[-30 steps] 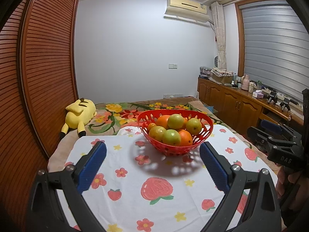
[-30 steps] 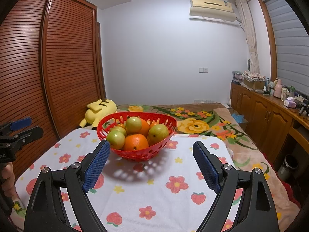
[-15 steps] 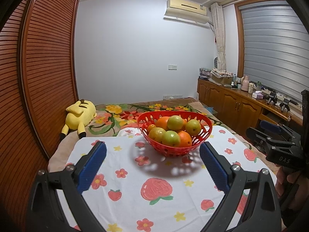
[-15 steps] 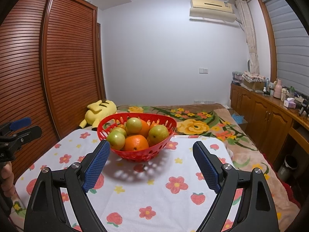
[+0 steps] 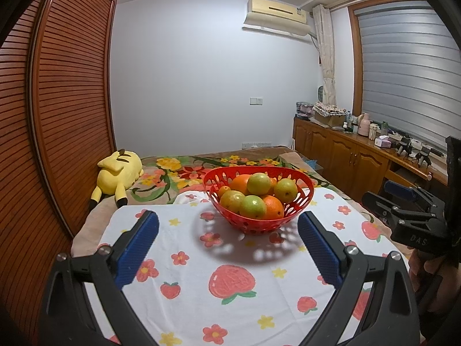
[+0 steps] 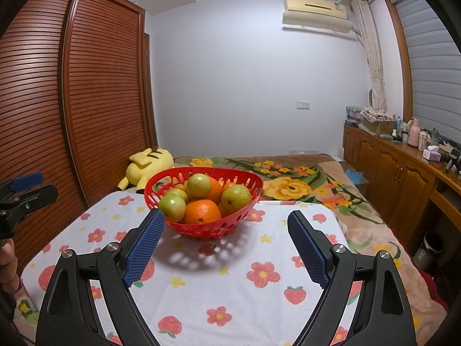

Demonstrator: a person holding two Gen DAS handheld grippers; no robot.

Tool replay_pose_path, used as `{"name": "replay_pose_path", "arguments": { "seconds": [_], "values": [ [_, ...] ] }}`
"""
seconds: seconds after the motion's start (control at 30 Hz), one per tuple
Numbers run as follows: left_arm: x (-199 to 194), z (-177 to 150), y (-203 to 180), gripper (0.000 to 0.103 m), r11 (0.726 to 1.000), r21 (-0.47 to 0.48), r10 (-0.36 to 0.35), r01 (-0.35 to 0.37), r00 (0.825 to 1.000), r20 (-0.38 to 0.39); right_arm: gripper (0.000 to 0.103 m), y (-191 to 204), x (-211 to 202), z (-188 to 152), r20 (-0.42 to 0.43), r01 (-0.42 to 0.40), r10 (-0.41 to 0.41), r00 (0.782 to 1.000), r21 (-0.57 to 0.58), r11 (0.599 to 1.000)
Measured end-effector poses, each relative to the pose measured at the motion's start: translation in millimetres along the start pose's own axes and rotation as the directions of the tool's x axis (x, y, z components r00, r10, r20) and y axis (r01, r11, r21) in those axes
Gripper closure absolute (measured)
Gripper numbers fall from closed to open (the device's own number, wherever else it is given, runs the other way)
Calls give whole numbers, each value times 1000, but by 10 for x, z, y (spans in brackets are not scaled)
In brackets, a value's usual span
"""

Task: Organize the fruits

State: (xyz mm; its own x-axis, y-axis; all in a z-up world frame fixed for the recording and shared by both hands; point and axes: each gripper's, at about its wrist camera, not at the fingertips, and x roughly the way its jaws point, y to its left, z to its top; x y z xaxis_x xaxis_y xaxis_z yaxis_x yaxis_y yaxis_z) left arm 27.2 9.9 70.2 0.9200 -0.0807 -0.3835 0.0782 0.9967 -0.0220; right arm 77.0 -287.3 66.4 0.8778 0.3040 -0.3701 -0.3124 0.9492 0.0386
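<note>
basket (image 5: 299, 201): near the desk's (image 5: 184, 271) far edge, full of fruit (image 5: 252, 206)
left gripper (image 5: 227, 245): gaping, empty, over bare cloth
right gripper (image 6: 226, 245): gaping, empty, nearside of basket

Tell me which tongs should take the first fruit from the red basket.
Right, narrowly. The right tongs stand open and empty with the red basket just past their tips. The left tongs are open too, but the basket sits farther off and toward their right finger.
</note>
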Motion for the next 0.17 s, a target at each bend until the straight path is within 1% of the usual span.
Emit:
{"name": "replay_pose_path", "arguments": {
  "seconds": [0.17],
  "values": [
    [-10, 0, 3, 5, 1000, -8, -7, 7, 1000, -5, 14, 0, 0, -3, -1, 0, 0, 1000, 2, 1000]
  ]
}}
